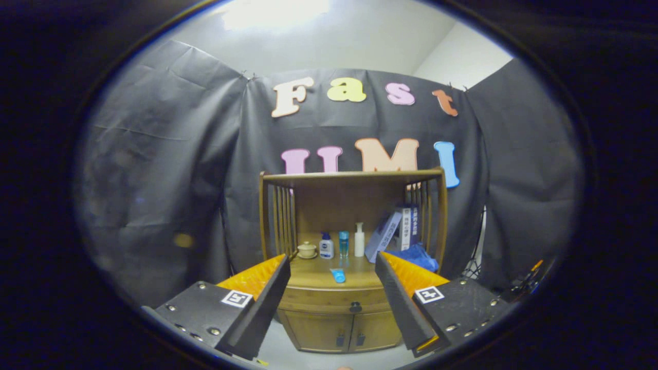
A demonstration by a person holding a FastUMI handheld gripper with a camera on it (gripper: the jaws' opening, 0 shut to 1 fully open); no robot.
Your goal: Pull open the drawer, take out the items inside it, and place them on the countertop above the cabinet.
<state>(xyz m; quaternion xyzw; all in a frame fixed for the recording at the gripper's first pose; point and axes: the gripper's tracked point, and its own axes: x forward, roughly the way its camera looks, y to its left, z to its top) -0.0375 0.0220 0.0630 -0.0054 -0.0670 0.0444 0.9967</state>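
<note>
A small wooden cabinet [334, 308] stands ahead, beyond my fingers. Its drawer [334, 298] sits shut under the countertop [318, 275], with a dark knob [355, 308] at its middle. My gripper [331, 272] is open, held back from the cabinet, with nothing between its fingers. A small blue tube [337, 276] lies on the countertop between the fingertips. Behind it stand a bottle with a blue cap [326, 245], a slim blue bottle [343, 243] and a white pump bottle [359, 240]. What the drawer holds is hidden.
A small lidded cup [307, 250] sits at the countertop's left, boxes [393, 231] lean at its right above a blue cloth [419, 257]. Slatted sides and a top shelf [352, 177] enclose the countertop. Two lower doors [347, 331] sit under the drawer.
</note>
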